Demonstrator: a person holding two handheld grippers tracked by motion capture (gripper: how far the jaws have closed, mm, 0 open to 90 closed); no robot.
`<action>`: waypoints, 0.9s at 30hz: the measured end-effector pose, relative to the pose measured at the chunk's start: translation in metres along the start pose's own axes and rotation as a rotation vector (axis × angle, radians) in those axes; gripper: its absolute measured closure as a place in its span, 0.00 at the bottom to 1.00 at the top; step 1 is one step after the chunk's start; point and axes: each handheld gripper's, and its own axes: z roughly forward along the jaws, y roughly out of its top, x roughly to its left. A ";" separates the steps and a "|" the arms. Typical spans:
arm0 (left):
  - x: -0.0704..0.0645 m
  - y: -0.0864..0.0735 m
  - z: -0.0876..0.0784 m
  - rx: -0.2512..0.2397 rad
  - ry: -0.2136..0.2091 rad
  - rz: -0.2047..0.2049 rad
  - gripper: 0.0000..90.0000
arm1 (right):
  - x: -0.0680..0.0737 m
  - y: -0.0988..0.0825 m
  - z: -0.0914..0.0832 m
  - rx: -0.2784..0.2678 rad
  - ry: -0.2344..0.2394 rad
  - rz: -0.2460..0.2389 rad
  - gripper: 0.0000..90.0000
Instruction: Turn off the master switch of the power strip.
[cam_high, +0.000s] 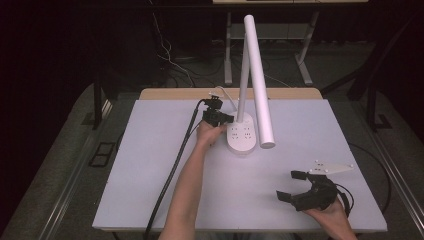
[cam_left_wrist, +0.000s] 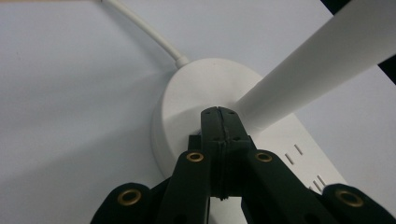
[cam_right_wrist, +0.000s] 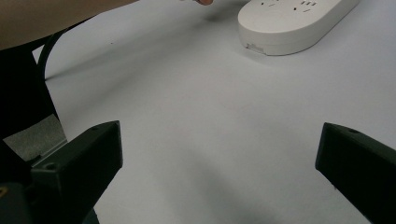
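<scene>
A white desk lamp stands at the table's far middle, with its oval base (cam_high: 242, 136) carrying socket holes and a long tube head (cam_high: 260, 80) slanting down over it. My left gripper (cam_high: 226, 119) is shut with nothing between its jaws. In the left gripper view its closed tips (cam_left_wrist: 219, 112) rest against the top of the base (cam_left_wrist: 187, 93), right beside the lamp's stem (cam_left_wrist: 317, 65). My right gripper (cam_high: 290, 185) sits open near the front right of the table. Its jaws (cam_right_wrist: 219, 154) stand wide apart over bare table, with the base (cam_right_wrist: 289, 21) farther off.
The white table top (cam_high: 150, 165) has a wooden strip along its far edge. A white cord (cam_left_wrist: 140, 28) runs from the lamp base toward the back. A black cable (cam_high: 172, 170) trails along my left forearm. Dark floor, cables and table legs lie beyond.
</scene>
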 end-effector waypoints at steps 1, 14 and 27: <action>-0.001 0.000 -0.001 0.006 0.010 0.014 1.00 | 0.000 0.000 0.000 -0.001 -0.001 -0.001 0.00; 0.003 0.002 -0.020 -0.079 -0.058 0.011 1.00 | -0.002 0.000 0.000 -0.001 -0.004 0.006 0.00; -0.005 0.009 -0.058 -0.136 -0.056 0.063 0.99 | -0.002 0.000 0.000 0.000 -0.005 0.005 0.00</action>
